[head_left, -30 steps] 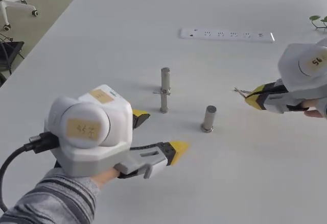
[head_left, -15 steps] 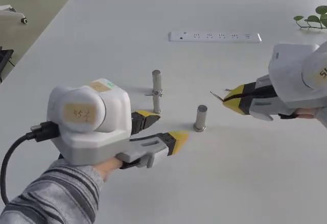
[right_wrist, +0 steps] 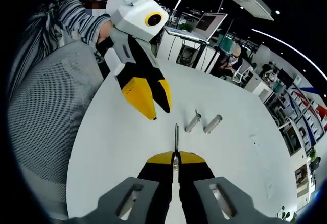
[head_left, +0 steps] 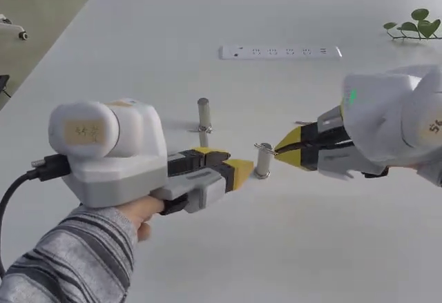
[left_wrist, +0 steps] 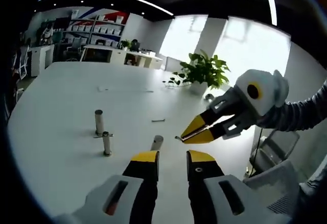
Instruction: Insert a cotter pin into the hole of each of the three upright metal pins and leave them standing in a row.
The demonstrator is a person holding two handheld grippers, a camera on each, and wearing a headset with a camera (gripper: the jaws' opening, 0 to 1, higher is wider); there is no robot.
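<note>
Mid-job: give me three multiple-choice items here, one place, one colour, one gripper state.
1. The cotter pin in the right hand-held gripper is: A. close beside the top of the near metal pin; B. under that pin; C. far behind it.
2. Both hand-held grippers' jaw tips are: A. red; B. yellow; C. green.
3. The left hand-held gripper is: A. shut on a metal pin; B. shut on a cotter pin; C. open, holding nothing.
Answers: 1 A, the head view shows it by that pin's top; 2 B, yellow in every view; 3 C, a bare gap between its jaws.
</note>
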